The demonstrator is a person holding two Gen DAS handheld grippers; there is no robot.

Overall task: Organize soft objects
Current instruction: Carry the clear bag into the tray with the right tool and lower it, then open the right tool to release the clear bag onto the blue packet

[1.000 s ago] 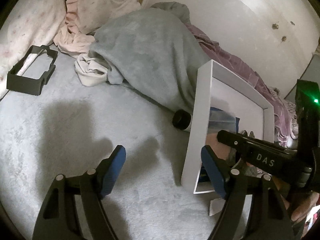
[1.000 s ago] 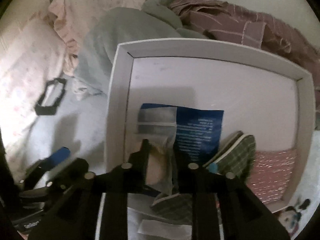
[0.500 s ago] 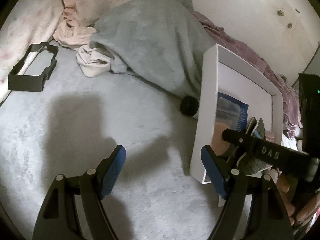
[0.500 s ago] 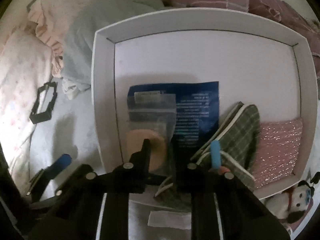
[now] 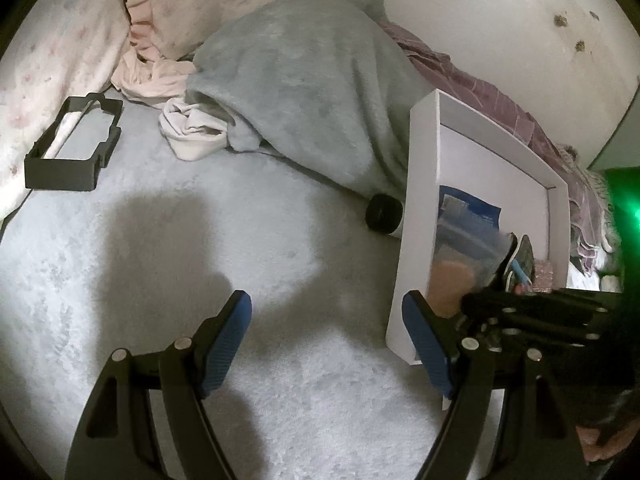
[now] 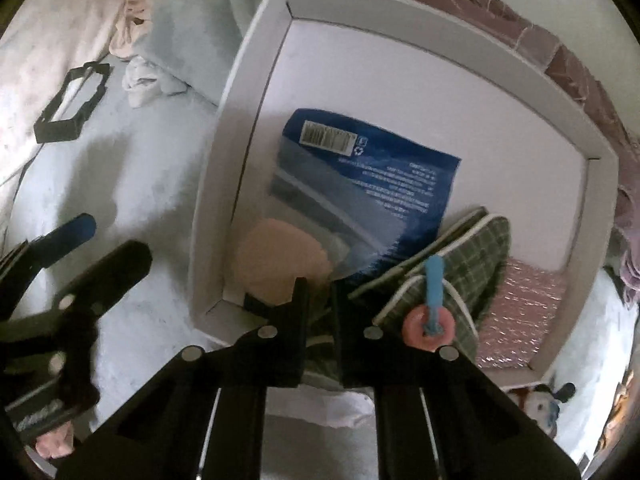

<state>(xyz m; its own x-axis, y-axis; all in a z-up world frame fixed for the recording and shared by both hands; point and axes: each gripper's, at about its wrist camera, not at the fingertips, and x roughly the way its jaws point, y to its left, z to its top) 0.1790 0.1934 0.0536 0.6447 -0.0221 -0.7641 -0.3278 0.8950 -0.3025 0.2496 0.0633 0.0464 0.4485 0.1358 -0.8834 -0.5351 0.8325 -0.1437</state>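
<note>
Two black fingers of our right gripper (image 6: 320, 300) have just been closing to a narrow slit at the near edge of the white tray (image 6: 420, 32); something thin seems caught between them, what exactly we cannot tell. Just beside them lie a round beige puff (image 6: 280, 264), a blue packet (image 6: 372, 196), a green plaid pouch (image 6: 476, 256) (a blue tag and pink ring on it) and a pink glittery piece (image 6: 524, 312). Our left gripper (image 5: 326, 340) stands wide with nothing between its blue pads (image 5: 228, 336), over the pale grey bedcover (image 5: 200, 220). A grey blanket (image 5: 312, 80) is heaped behind the tray.
</note>
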